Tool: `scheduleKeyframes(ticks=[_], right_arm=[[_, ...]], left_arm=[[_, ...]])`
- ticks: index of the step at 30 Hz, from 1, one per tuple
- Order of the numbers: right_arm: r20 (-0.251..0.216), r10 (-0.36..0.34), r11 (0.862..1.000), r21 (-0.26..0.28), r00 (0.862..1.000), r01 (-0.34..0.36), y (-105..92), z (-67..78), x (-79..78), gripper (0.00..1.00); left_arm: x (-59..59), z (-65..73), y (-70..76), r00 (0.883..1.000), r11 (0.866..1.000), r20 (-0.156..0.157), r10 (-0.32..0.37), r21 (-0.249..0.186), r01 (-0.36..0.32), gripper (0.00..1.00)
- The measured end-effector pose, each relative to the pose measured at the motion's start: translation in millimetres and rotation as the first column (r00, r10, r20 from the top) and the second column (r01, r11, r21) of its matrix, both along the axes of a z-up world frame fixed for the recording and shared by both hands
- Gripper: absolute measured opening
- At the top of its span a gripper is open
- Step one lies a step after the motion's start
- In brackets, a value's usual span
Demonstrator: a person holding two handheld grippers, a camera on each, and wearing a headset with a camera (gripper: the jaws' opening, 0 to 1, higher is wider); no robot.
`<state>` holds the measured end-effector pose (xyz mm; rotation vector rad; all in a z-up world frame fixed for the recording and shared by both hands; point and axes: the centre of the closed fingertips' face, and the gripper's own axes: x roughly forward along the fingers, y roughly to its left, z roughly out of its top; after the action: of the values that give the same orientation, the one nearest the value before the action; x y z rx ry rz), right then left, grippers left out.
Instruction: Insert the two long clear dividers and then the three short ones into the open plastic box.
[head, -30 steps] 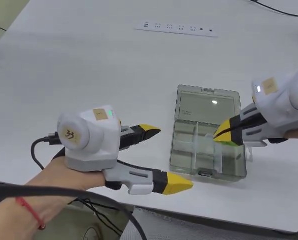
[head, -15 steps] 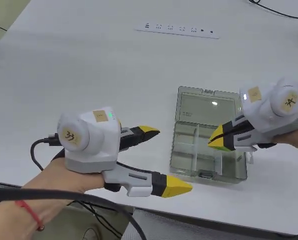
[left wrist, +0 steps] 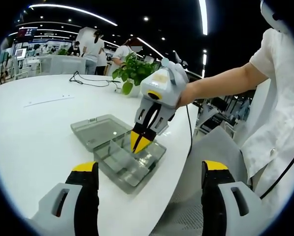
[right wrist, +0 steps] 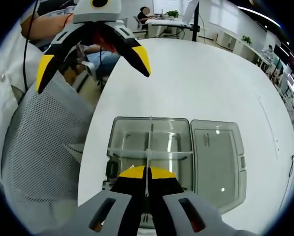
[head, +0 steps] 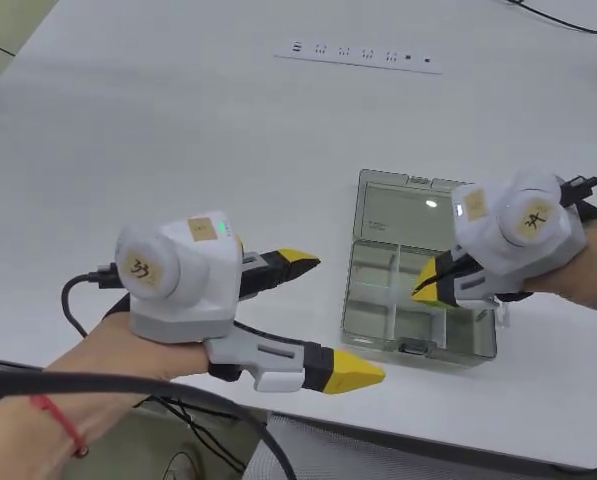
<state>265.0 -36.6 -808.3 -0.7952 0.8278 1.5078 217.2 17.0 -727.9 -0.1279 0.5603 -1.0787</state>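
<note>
White worktop (head: 178, 120), wide and mostly bare, with a power strip (head: 363, 57) lying at the far side. Found the open plastic box (head: 378, 330) near the front edge, lid (head: 418, 212) laid flat behind it. Hung the right gripper (head: 425, 282) directly over the box, jaws pinched almost closed on a thin clear divider (right wrist: 147, 184), seen edge-on and running down into the compartments. Held the left gripper (head: 336, 317) well to the left of the box, jaws spread wide, nothing between them.

Judged the risks as these:
- Could miss the wall slots, clear strip against clear box giving little to aim by.
- Could tilt and wedge against the crossing divider (right wrist: 171, 154) if lowered off-square.
- Could skid the light box toward the worktop's edge under a downward push, with nothing bracing it.
- Could slip sideways in so narrow a pinch.

Counted two grippers, one box with one lid and one power strip. Traced two clear dividers in the right gripper view, one crossing the box and one in the jaws. Could not tell any further dividers apart from the box's own clear walls. Noted one small clear piece (head: 500, 313) just beside the box's right side, too small to identify.
</note>
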Motion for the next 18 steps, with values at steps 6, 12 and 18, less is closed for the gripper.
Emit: scheduleKeyframes(ticks=[6,12,18], right_arm=[[0.0,-0.006,1.0,-0.01,1.0,0.006,-1.3,-2.1,0.9,0.02],[0.011,0.001,1.0,-0.022,1.0,-0.001,-2.4,-5.3,2.7,0.02],[0.004,-0.031,1.0,-0.006,1.0,0.031,-2.4,-3.8,3.3,0.05]], left_arm=[[1.4,0.8,-0.7,1.0,1.0,0.002,0.001,-0.003,-0.001,0.88],[2.2,1.4,-1.0,1.0,1.0,0.004,-0.004,-0.001,0.004,0.88],[1.6,1.0,0.1,1.0,1.0,0.006,-0.006,0.007,0.006,0.88]])
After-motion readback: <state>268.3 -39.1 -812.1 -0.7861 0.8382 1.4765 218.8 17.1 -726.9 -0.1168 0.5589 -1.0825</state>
